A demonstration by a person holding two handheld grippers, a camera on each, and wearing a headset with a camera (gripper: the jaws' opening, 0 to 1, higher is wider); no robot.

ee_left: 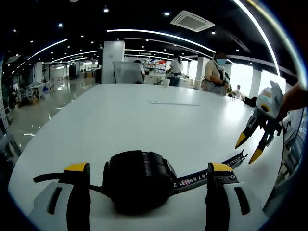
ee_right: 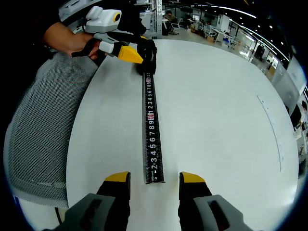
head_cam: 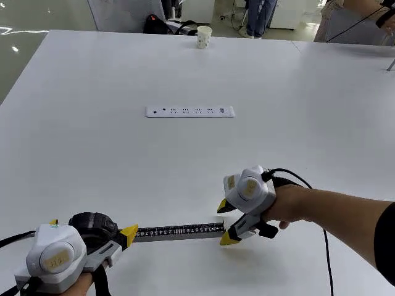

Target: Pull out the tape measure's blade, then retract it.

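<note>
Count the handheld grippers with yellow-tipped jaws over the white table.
2. The left gripper, near left, flanks the black tape measure case; the right gripper hovers at the tip of the extended blade. None hidden.

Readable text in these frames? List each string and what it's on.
"2 3 4 5 6 7 8 9": tape blade, right gripper view; farther numerals too small.
Stickers on left gripper and right gripper: blurred.
Power strip, paper cup: nothing legible.

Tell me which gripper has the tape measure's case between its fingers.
The left gripper: the black round tape measure case sits between its yellow-tipped fingers. The right gripper straddles the free end of the dark numbered blade.
</note>
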